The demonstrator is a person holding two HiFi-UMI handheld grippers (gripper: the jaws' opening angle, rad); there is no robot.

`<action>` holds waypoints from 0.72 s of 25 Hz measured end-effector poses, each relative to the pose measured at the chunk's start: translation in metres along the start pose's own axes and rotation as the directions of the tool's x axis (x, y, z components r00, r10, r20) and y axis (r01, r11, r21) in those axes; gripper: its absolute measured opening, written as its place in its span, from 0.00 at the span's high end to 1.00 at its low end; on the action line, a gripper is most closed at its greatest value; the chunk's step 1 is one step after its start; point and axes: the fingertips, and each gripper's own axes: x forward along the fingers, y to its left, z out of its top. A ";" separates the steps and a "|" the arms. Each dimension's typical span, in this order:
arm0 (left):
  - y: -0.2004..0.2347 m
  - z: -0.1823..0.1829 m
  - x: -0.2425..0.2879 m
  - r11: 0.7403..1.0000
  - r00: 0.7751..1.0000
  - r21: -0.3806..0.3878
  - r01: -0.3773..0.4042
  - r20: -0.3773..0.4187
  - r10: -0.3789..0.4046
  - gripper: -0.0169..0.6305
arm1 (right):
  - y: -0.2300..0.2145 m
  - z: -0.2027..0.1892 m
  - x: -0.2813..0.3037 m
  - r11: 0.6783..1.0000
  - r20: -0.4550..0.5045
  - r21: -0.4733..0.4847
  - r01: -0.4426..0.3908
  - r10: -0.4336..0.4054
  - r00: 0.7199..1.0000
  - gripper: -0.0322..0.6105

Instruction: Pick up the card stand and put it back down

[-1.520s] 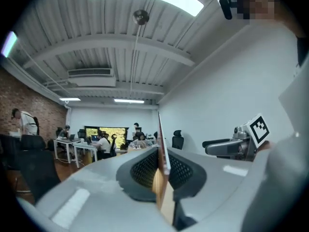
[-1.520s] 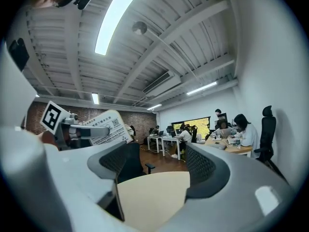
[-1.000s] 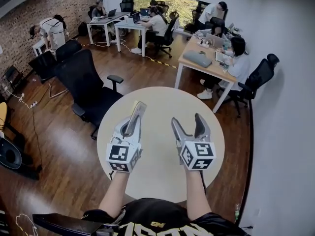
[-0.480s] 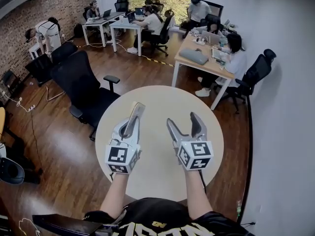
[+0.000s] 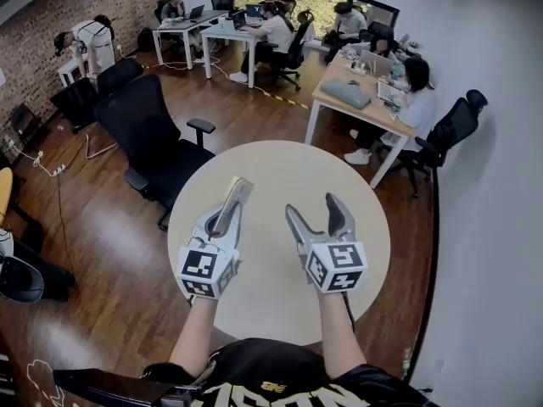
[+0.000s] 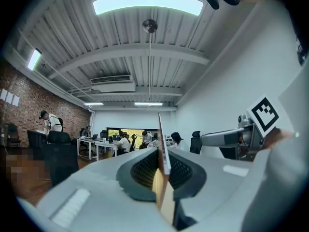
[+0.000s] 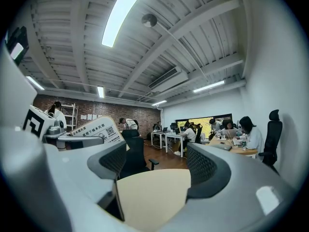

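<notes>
The card stand [image 5: 235, 197] is a thin flat card with print on its face. It is lifted above the round cream table [image 5: 280, 170], pinched upright in my left gripper [image 5: 226, 216], which is shut on it. In the left gripper view the card stand [image 6: 163, 151] shows edge-on between the pads. In the right gripper view its printed face [image 7: 96, 129] shows at the left. My right gripper [image 5: 313, 210] hovers to the right of the left one, open, with nothing between its fingers [image 7: 203, 164].
A black office chair [image 5: 153, 142] stands against the table's left edge. A wooden desk [image 5: 356, 100] with seated people lies beyond the table, more desks [image 5: 212, 28] and people at the back. A white wall runs along the right.
The left gripper keeps the card stand pinched at about the same height. The right gripper has drifted slightly left. The head view has shifted a little.
</notes>
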 end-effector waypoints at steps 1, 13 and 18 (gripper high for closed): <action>0.002 -0.004 -0.001 1.000 1.000 -0.016 0.000 -0.014 0.000 0.95 | 0.002 -0.003 0.003 1.000 -0.007 0.002 -0.010 0.010 1.000 0.34; 0.058 -0.066 -0.053 0.986 0.984 -0.118 -0.119 -0.147 0.101 0.95 | 0.063 -0.046 0.039 0.988 -0.104 0.042 -0.145 0.149 0.983 0.34; 0.093 -0.097 -0.080 0.975 0.969 -0.135 -0.174 -0.200 0.145 0.95 | 0.095 -0.072 0.058 0.978 -0.156 0.060 -0.199 0.206 0.966 0.34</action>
